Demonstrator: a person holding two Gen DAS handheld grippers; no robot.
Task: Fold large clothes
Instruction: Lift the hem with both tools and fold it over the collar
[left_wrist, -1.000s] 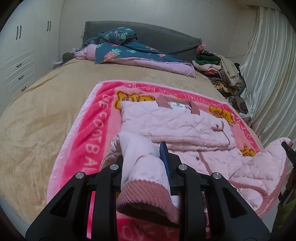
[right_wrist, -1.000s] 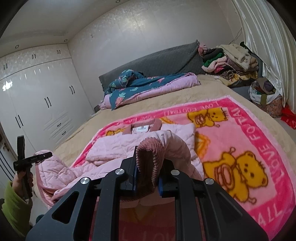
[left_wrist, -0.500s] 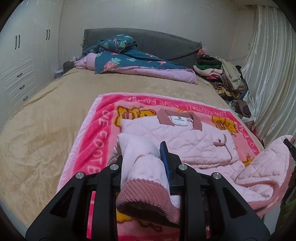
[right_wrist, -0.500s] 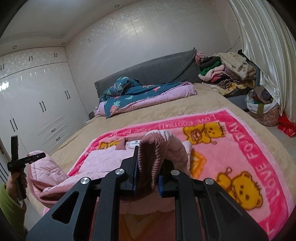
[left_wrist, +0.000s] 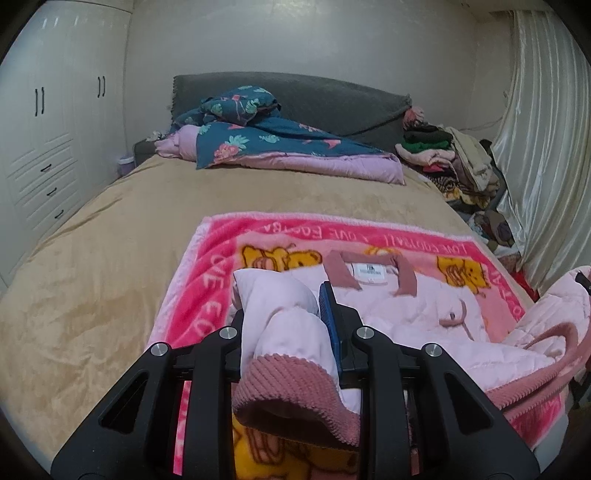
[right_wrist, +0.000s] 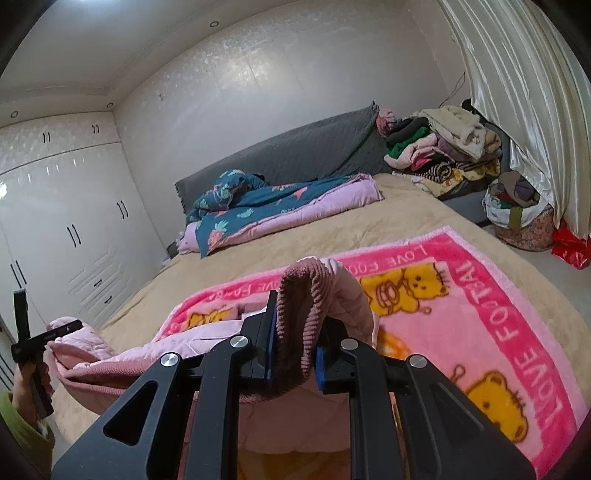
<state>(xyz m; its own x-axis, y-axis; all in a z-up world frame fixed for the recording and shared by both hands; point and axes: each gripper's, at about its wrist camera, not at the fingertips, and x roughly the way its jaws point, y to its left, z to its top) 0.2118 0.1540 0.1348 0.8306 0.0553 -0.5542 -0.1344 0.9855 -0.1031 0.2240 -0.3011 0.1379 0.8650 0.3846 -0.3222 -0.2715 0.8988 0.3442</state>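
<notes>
A pale pink quilted jacket (left_wrist: 417, 310) with dusty-rose corduroy trim lies collar-up on a pink bear-print blanket (left_wrist: 207, 280) on the bed. My left gripper (left_wrist: 284, 317) is shut on the jacket's hem corner, with the corduroy edge (left_wrist: 295, 402) hanging toward the camera. My right gripper (right_wrist: 295, 332) is shut on the other hem corner, its corduroy edge (right_wrist: 299, 314) draped over the fingers. Both corners are lifted above the blanket. The jacket's lower part hangs between the grippers (right_wrist: 122, 358). The left gripper also shows at the left edge of the right wrist view (right_wrist: 40, 336).
A tan bedspread (left_wrist: 110, 258) covers the bed. A blue floral quilt (left_wrist: 266, 144) lies by the grey headboard (left_wrist: 332, 99). A pile of clothes (left_wrist: 450, 158) sits at the far right corner. White wardrobes (left_wrist: 48, 129) stand left, curtains (left_wrist: 546, 147) right, bags (right_wrist: 521, 218) on the floor.
Both grippers have risen and moved toward the jacket's collar with the hem corners in them. More of the lower jacket is off the blanket.
</notes>
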